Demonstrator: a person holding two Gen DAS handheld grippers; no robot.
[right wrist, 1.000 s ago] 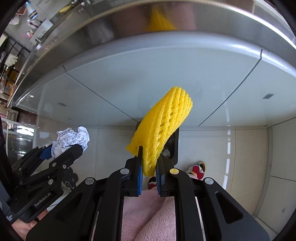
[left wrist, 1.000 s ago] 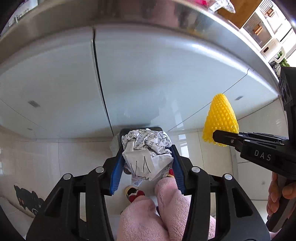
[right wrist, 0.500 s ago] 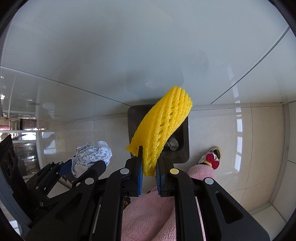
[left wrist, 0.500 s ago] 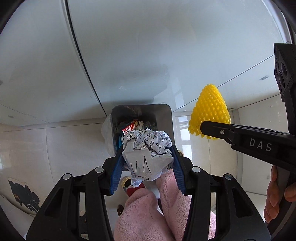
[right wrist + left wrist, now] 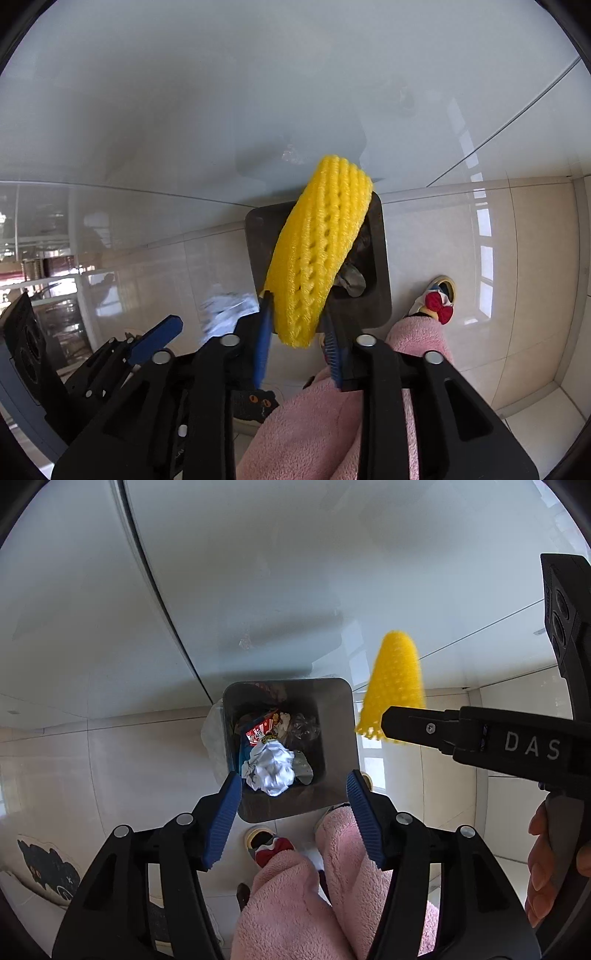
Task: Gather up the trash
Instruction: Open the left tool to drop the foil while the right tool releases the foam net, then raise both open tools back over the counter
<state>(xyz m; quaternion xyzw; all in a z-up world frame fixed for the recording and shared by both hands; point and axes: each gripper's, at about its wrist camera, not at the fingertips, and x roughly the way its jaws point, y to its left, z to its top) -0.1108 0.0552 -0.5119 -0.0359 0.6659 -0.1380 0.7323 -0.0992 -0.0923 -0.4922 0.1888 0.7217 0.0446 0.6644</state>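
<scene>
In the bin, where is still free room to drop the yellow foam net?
Inside the bin, the dark strip along its near wall, below the crumpled paper, looks bare. The far half is crowded with wrappers. The yellow foam net in the right gripper hangs above the opening; the left gripper is empty.

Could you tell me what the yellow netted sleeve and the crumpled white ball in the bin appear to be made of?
The yellow netted sleeve looks like soft foam mesh, matte: thick puffy strands with open diamond holes, squeezed between the right gripper's pads. The crumpled white ball in the dark square bin looks like printed paper: sharp creases, dull white, dark markings. The bin's walls look smooth and faintly glossy, metal or plastic; I cannot tell which.
</scene>
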